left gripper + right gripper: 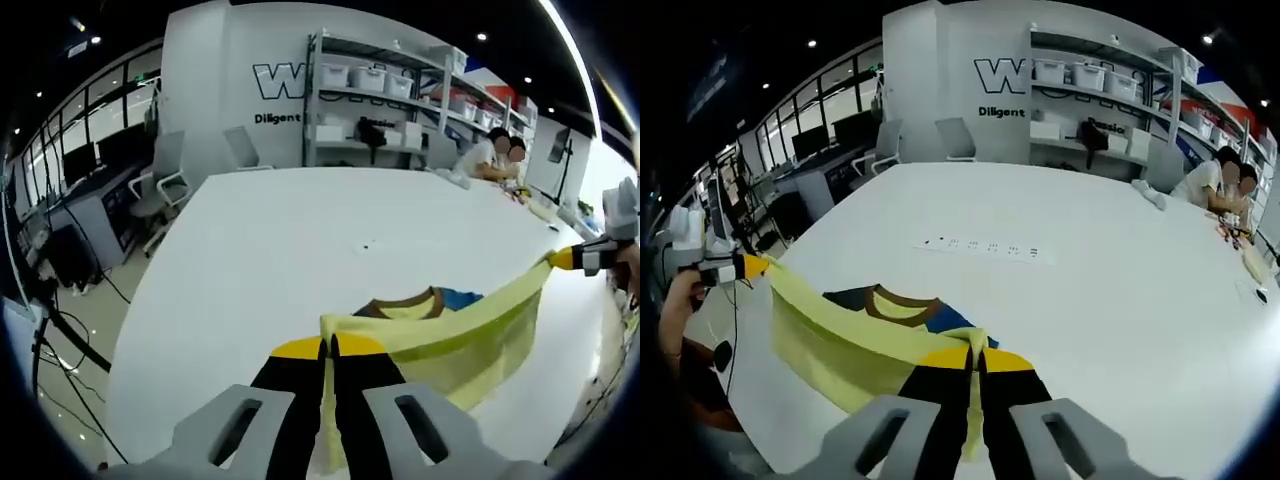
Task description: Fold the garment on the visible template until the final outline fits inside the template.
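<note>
Closest in the left gripper view, the left gripper (329, 348) has its black and yellow fingers (296, 372) pinched tight on one end of the yellow shirt (470, 330). Closest in the right gripper view, the right gripper (976, 358) is pinched tight on the other end of the shirt in the same way. The shirt hangs between the two grippers like a soft sheet, pulled into a long straight edge, and the rest droops down toward the white tabletop (300, 240). Part of it, with a brown collar (902, 297) and a blue patch (952, 318), lies just past the raised edge. The shirt looks light, thin and floppy, so it will sag and wrinkle if the pull goes slack. It is not slippery or easy to break. I think the corners and hems are the best places to hold, as both grippers do now. No template can be made out under the shirt. Farther across the tabletop from the shirt lies a white power strip (980, 247). Far behind the tabletop stand shelves (390, 90) with white boxes, and a person (490, 155) sits at the far edge.
</note>
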